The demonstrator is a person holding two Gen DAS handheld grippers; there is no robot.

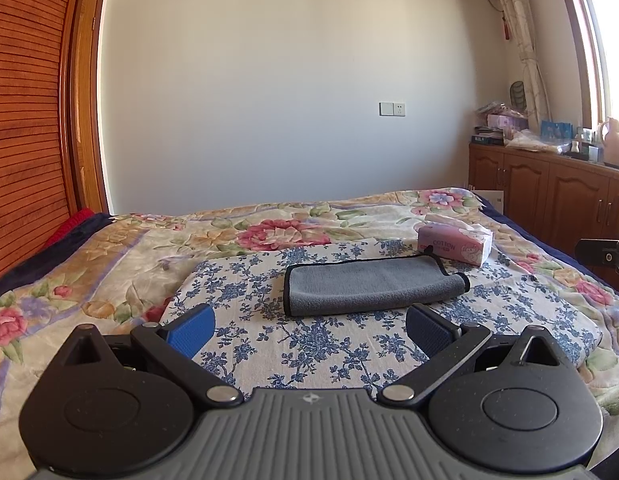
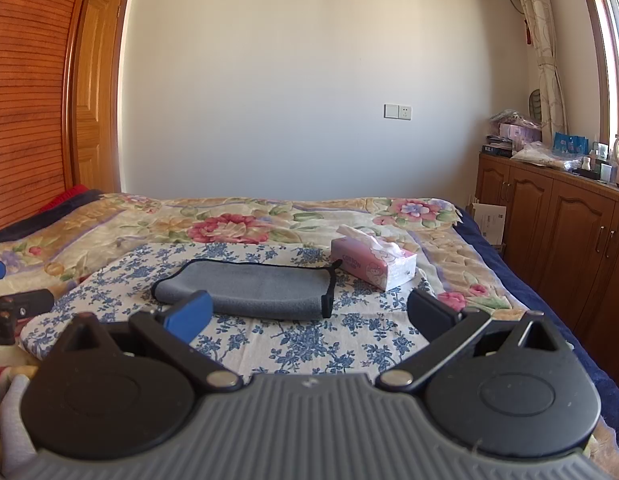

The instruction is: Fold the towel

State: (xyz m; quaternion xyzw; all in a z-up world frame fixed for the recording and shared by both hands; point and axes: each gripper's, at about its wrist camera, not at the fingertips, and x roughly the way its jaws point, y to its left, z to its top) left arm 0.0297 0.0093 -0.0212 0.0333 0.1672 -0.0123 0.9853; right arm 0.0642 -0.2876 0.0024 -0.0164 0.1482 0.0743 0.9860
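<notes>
A: Where is the towel (image 1: 371,285)?

B: The grey towel lies folded on the blue-flowered cloth (image 1: 245,280) on the bed (image 1: 109,256), just beside a pink tissue box (image 1: 455,243).

A: And the left gripper (image 1: 309,330)?

B: Its jaws stand wide apart and hold nothing; it is near the towel, not touching it.

A: The right gripper (image 2: 309,314)?

B: The same: spread wide, nothing between the fingers, the towel in front of it.

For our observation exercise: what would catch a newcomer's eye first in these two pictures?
The grey towel, already folded, lies on a blue-flowered cloth on the bed. Beyond its right end sits a pink tissue box. Both tools, left tool and right tool, hang open, short of the towel.
</notes>
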